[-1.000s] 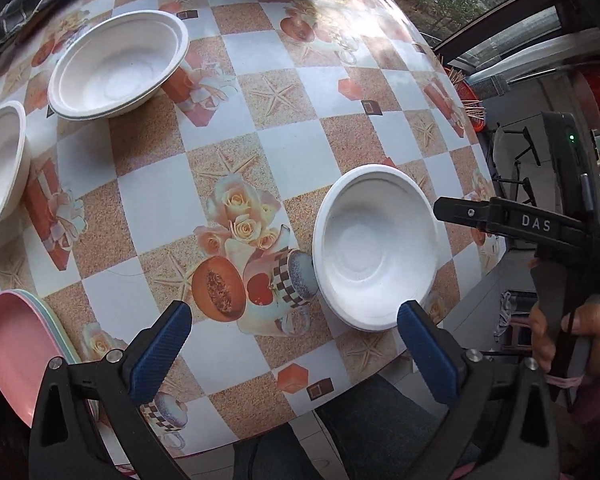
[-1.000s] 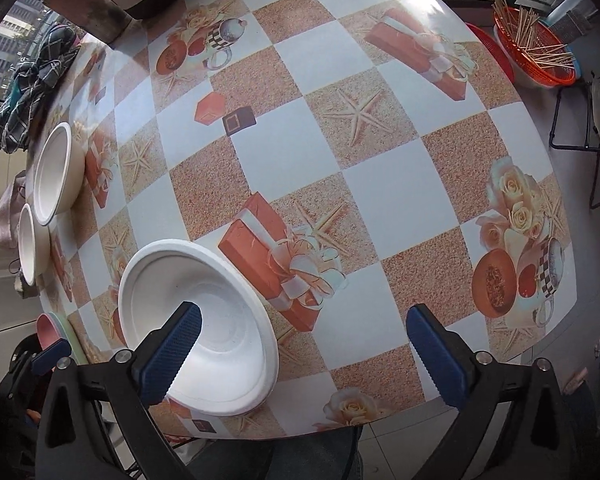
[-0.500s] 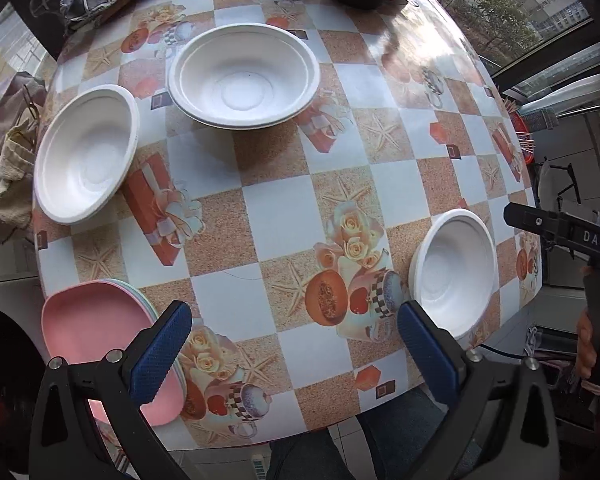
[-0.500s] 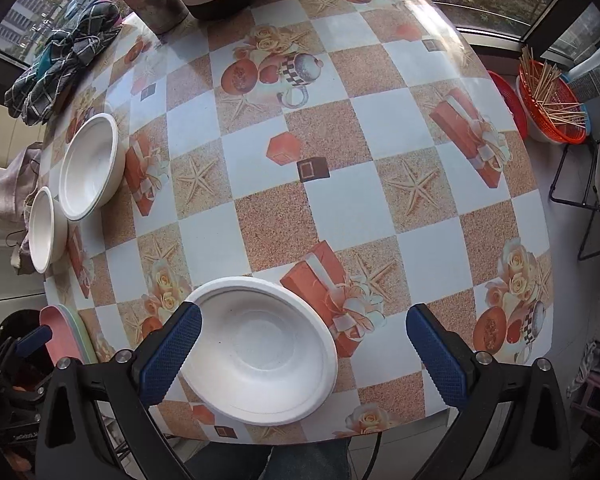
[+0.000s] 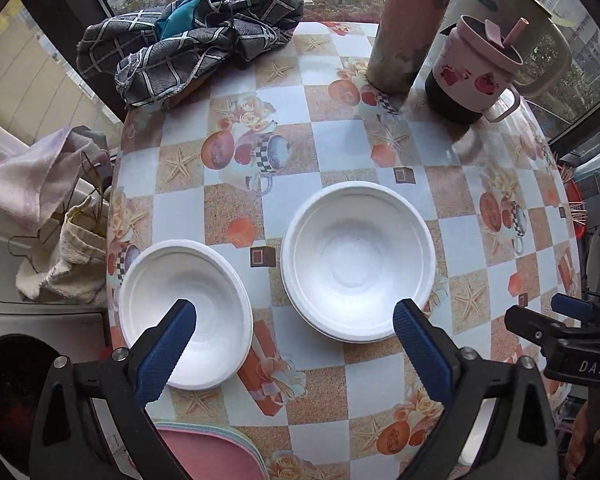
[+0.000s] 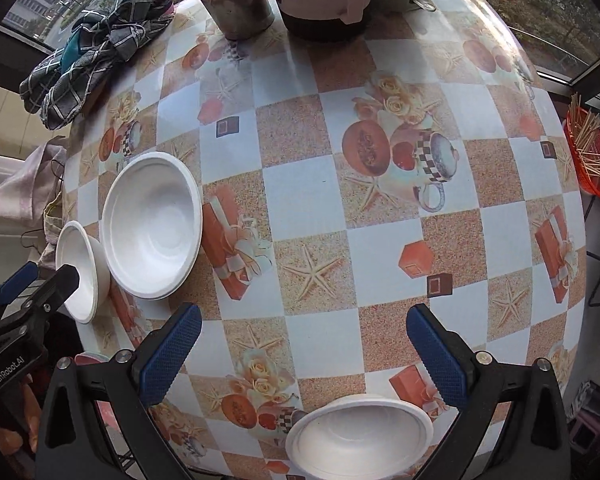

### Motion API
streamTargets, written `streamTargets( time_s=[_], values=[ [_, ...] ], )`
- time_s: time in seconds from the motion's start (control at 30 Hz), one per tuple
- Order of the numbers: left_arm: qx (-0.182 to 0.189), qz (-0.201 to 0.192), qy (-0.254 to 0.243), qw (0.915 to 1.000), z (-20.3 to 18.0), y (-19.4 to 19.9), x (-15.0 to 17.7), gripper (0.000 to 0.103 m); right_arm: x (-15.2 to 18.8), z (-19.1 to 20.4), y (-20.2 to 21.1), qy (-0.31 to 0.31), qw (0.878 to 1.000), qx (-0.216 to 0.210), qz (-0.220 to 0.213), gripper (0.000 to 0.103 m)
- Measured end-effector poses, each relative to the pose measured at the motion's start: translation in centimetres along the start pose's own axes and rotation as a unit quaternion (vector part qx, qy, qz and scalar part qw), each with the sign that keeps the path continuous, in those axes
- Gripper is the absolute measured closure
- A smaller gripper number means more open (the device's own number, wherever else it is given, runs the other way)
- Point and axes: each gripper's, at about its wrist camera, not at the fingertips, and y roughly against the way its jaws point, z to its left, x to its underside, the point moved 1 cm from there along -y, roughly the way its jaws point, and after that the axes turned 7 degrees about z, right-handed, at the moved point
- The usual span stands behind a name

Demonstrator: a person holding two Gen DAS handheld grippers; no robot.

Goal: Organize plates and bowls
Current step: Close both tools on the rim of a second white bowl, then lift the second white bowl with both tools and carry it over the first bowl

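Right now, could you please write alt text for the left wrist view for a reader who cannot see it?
Two empty white round foam bowls, a smaller one left and a larger one right, sit apart on a checkered floral tablecloth, framed by the open left gripper with blue-padded fingers. Pink stacked plates lie nearest.

Left wrist view: high over the desk's (image 5: 340, 152) near-left edge, looking forward and down past blue fingers (image 5: 168, 350). Right wrist view: similar height, further right, above the near edge. Shared by both: two white bowls (image 5: 358, 266) (image 6: 152, 224), checked cloth (image 5: 188, 40) (image 6: 96, 44), far mugs.
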Motion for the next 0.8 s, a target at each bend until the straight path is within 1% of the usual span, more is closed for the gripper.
streamTargets(
  time_s=[0.1,0.2,0.33,0.43,0.47,0.53,0.57,0.6,0.63,0.67,0.7,0.73,0.77,0.8],
  values=[
    [-0.041,0.0,-0.039,0.9984,-0.8,-1.6,-1.7,0.006,-1.3,1.1,-1.5,-0.002,1.0,-0.01,0.009,0.0],
    [-0.066,0.005,-0.069,0.9955,-1.3,-3.5,-3.0,0.007,-2.3,1.9,-3.2,-0.003,1.0,-0.008,0.018,0.0],
    [-0.073,0.021,-0.088,0.9933,-1.7,-5.8,-4.3,0.009,-3.2,2.2,-5.3,-0.02,0.999,-0.02,0.031,0.0],
    [-0.078,0.028,-0.096,0.992,-1.9,-7.2,-5.2,0.01,-3.9,2.5,-6.4,-0.018,0.999,-0.03,0.033,0.0],
    [-0.078,0.032,-0.099,0.9916,-2.0,-7.7,-5.5,0.013,-4.0,2.7,-6.7,-0.015,0.999,-0.03,0.031,0.0],
    [-0.079,0.046,-0.106,0.9901,-2.2,-8.7,-5.8,0.032,-4.3,2.8,-7.1,-0.013,0.999,-0.03,0.029,0.0],
    [-0.078,0.059,-0.112,0.9889,-2.4,-9.3,-6.0,0.052,-4.4,2.9,-7.3,-0.013,0.999,-0.03,0.029,0.002],
    [-0.08,0.073,-0.115,0.9875,-2.5,-9.9,-6.0,0.062,-4.5,2.8,-7.5,-0.014,0.999,-0.032,0.029,0.007],
    [-0.07,0.082,-0.116,0.9873,-2.7,-10.3,-6.0,0.063,-4.5,2.8,-7.6,-0.014,0.998,-0.045,0.029,0.017],
    [-0.069,0.08,-0.116,0.9877,-2.8,-10.3,-6.0,0.064,-4.5,2.9,-7.7,-0.013,0.998,-0.055,0.031,0.025],
    [-0.07,0.076,-0.118,0.9876,-2.9,-10.2,-6.0,0.064,-4.4,3.1,-7.8,-0.009,0.998,-0.059,0.032,0.029],
    [-0.071,0.076,-0.122,0.9871,-3.1,-10.2,-6.0,0.064,-4.4,3.3,-7.9,-0.002,0.998,-0.061,0.033,0.037],
    [-0.069,0.078,-0.125,0.9867,-3.2,-10.2,-6.0,0.065,-4.4,3.5,-8.0,0.004,0.997,-0.064,0.034,0.047],
    [-0.067,0.081,-0.126,0.9864,-3.4,-10.1,-5.9,0.066,-4.4,3.7,-8.2,0.009,0.997,-0.069,0.036,0.051]
  ],
)
